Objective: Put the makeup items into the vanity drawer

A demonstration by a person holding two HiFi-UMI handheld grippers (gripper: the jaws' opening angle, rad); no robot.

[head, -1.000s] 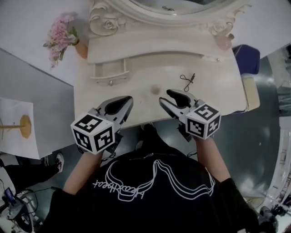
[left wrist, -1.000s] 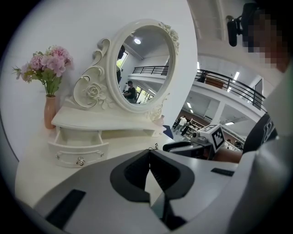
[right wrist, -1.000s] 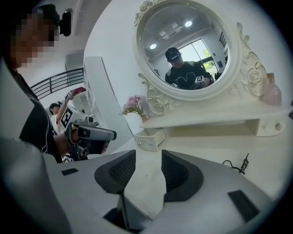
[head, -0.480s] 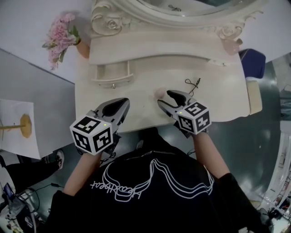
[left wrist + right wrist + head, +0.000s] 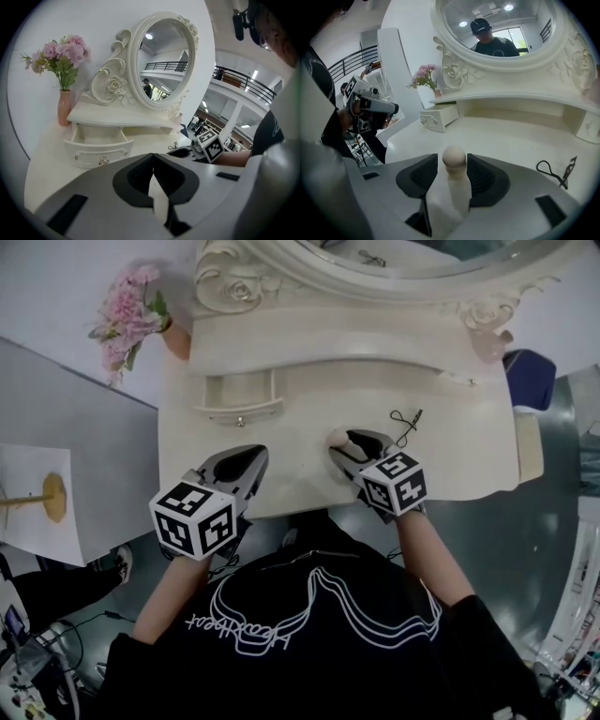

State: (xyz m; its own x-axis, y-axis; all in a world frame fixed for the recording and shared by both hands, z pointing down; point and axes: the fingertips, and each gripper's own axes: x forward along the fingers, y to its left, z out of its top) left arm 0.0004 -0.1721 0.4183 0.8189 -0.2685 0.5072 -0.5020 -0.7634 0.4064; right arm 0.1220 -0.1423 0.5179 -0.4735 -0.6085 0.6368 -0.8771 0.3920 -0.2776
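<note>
Right gripper [image 5: 345, 441] straddles the sponge [image 5: 454, 158] near the table [image 5: 281, 418] front edge, jaws just closing, not yet pressing it; left gripper [image 5: 153, 159] clenched, empty, at the front-left edge

Mirror [image 5: 431, 254] cut off at top; black looped item [image 5: 403, 418] (tiny) unidentifiable.

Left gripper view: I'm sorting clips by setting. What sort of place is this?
Probably a mock dressing corner inside a large public hall: a white vanity with oval mirror and flower vase, yet railed balconies rise behind it.
</note>
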